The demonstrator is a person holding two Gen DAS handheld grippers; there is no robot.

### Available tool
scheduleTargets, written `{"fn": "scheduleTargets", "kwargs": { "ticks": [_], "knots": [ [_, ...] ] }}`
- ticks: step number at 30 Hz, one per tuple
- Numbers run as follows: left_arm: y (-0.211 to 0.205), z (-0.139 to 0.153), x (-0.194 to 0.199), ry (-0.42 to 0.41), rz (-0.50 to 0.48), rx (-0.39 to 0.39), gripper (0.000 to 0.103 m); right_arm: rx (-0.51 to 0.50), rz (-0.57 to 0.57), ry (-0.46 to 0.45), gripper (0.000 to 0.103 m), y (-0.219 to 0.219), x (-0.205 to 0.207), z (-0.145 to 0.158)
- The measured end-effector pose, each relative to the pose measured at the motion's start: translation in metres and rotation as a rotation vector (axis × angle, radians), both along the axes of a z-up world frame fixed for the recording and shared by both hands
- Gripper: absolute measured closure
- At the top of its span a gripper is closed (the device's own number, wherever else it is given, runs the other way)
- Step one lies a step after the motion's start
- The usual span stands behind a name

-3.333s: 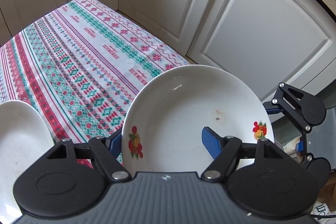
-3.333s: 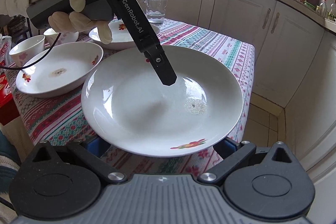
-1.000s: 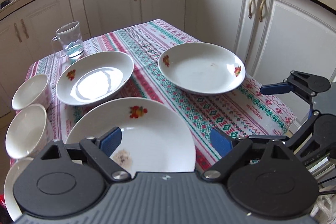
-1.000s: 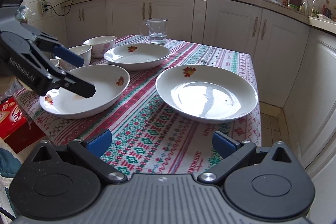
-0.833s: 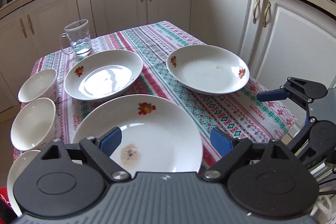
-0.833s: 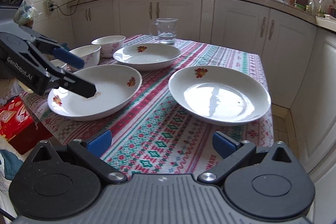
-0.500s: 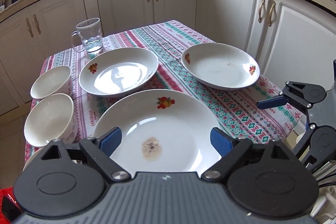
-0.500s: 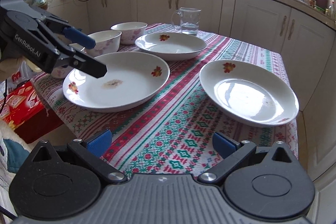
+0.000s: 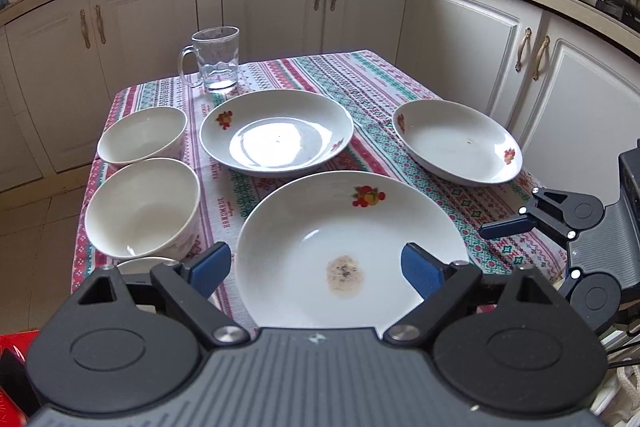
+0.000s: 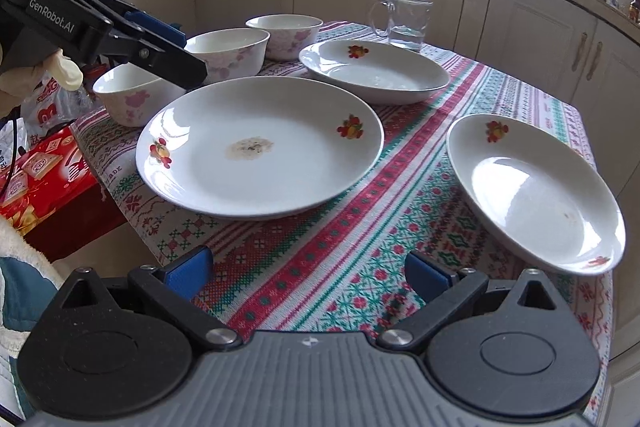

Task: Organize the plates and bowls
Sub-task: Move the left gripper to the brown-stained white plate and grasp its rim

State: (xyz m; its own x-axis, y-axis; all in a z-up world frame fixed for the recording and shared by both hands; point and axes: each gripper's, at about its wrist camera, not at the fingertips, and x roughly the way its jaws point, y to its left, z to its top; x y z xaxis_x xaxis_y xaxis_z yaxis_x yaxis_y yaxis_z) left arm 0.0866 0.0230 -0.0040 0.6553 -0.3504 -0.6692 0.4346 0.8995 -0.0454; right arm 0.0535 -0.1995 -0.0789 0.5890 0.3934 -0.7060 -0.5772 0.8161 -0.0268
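Three white fruit-print plates lie on the patterned tablecloth: a stained near plate (image 9: 344, 251) (image 10: 260, 147), a far plate (image 9: 276, 137) (image 10: 374, 71), and a right plate (image 9: 456, 141) (image 10: 532, 187) at the table's edge. Three white bowls stand at the left: the far bowl (image 9: 142, 135) (image 10: 284, 35), the middle bowl (image 9: 142, 207) (image 10: 228, 49) and the nearest bowl (image 10: 128, 95). My left gripper (image 9: 316, 263) is open and empty above the stained plate's near rim. My right gripper (image 10: 308, 271) is open and empty, over the cloth in front of the plates.
A glass mug (image 9: 212, 61) (image 10: 404, 21) with some water stands at the table's far end. White kitchen cabinets (image 9: 460, 39) surround the table. A red box (image 10: 36, 167) sits below the table's left side.
Both grippers have pulled back from the table and turned left, so more bowls show. The right plate, held 3.3 s ago, now lies on the cloth.
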Motion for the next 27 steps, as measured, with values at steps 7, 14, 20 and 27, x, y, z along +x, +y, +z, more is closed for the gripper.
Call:
{"fn": "scheduleTargets", "kwargs": {
  "ticks": [7, 14, 20, 27],
  "knots": [
    [0.009, -0.001, 0.009, 0.028, 0.022, -0.016, 0.011, -0.007, 0.062, 0.004, 0.0, 0.018, 0.008, -0.004],
    [0.003, -0.003, 0.017, 0.041, 0.004, 0.016, 0.011, 0.009, 0.113, 0.012, 0.0, 0.026, 0.014, -0.007],
    [0.002, -0.003, 0.03, 0.067, -0.01, 0.009, 0.011, 0.022, 0.107, 0.004, 0.0, 0.025, 0.016, -0.009],
    [-0.002, -0.009, 0.052, 0.151, -0.059, 0.039, 0.011, 0.043, 0.111, -0.029, 0.0, 0.021, 0.013, -0.012]
  ]
}}
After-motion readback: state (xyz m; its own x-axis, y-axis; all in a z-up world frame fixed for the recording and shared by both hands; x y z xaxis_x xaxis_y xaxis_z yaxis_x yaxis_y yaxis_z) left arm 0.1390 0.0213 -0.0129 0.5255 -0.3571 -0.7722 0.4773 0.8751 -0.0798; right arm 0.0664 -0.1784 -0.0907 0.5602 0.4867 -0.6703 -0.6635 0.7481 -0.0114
